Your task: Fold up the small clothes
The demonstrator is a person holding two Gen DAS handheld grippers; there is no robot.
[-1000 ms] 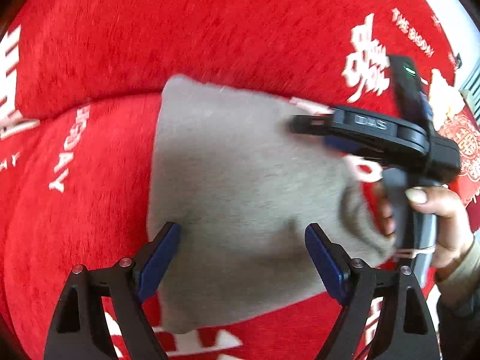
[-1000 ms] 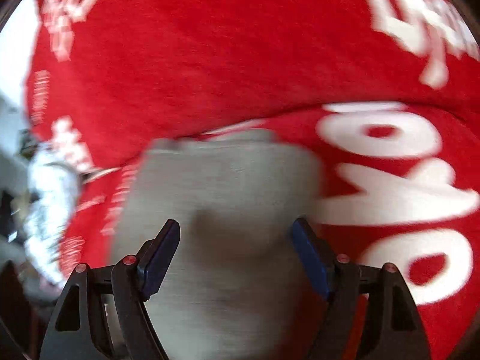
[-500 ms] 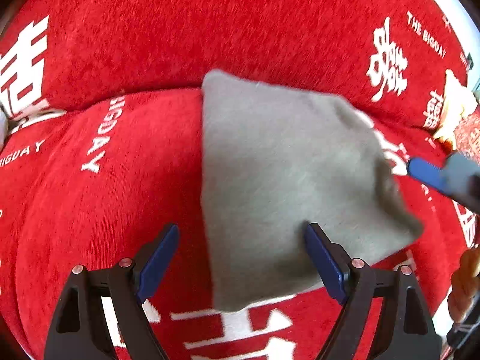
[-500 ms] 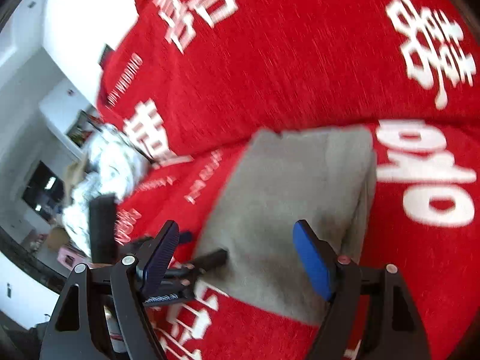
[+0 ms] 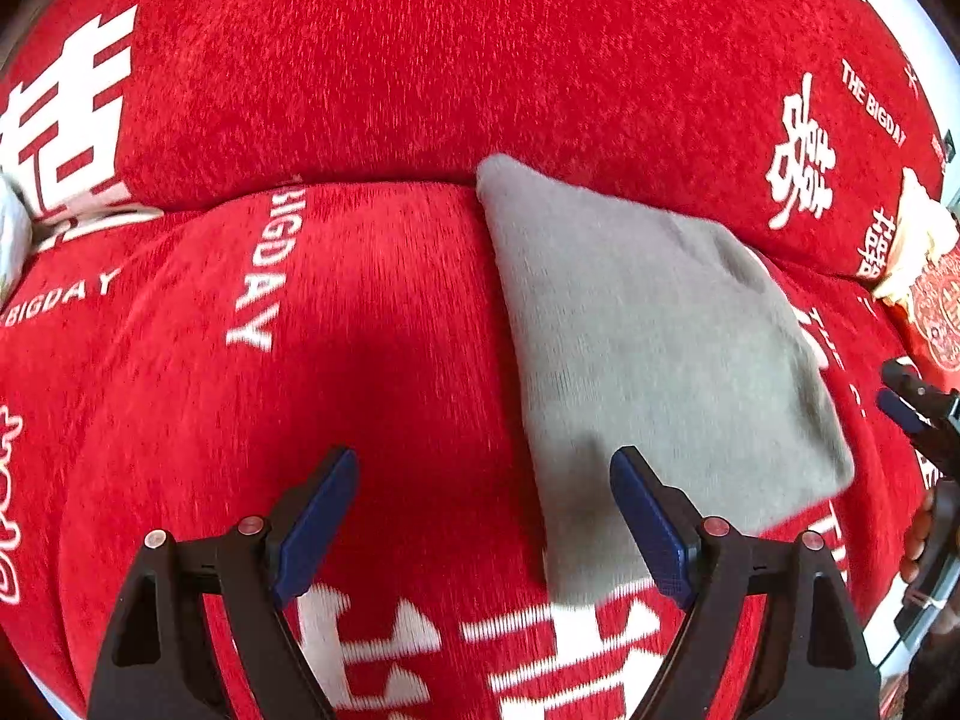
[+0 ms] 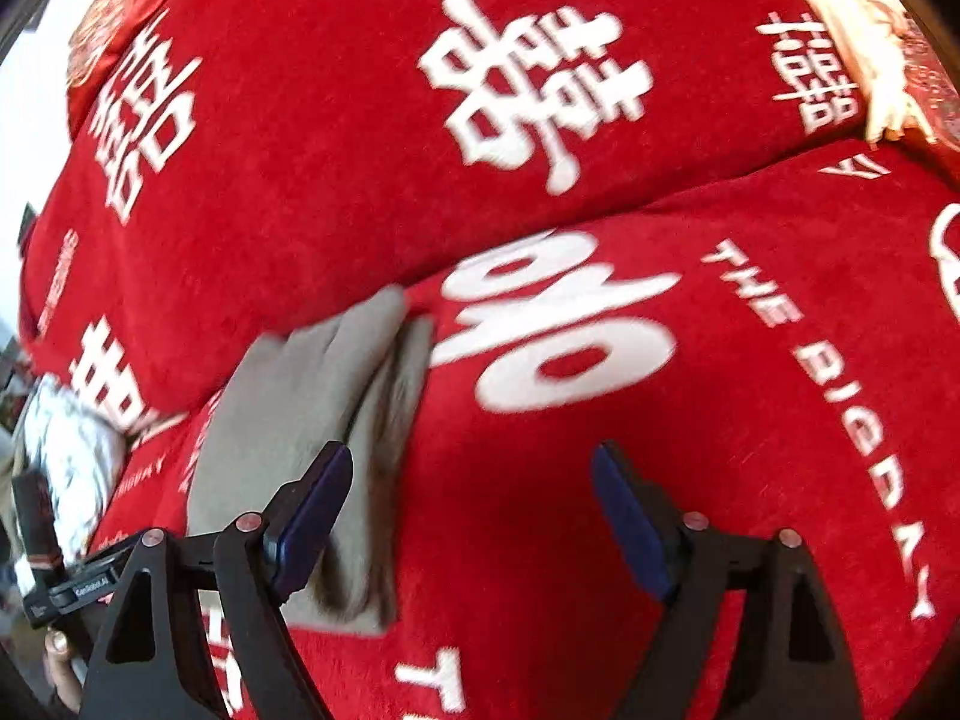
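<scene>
Leftmost in the left wrist view, a bare stretch of the red sofa cover (image 5: 372,312) with white lettering is seen, and it is over this bare cloth that the left gripper (image 5: 483,516) is held, its blue fingers (image 5: 315,519) spread wide with nothing between them. Just right of that gap the folded grey garment (image 5: 648,354) is laid flat on the seat cushion, its far corner tucked against the crease below the backrest; the right-hand finger overlaps its near edge in the picture, though no contact can be confirmed. Judging by its squared, compact outline, the fold appears to be finished, and the garment seems to have been left on the broad cushion so that it keeps its shape. At the far right edge of this view a tip of the right gripper (image 5: 918,414) is glimpsed, clear of the cloth.

From the right wrist view, the grey garment (image 6: 300,420) is found at the left, its layered edge facing the camera, partly behind the left-hand finger. The right gripper (image 6: 474,510) is poised over empty red fabric beside it; its jaws are opening and nothing is caught between them. Both tools are probably kept wide because the garment is no longer needed in hand.
</scene>
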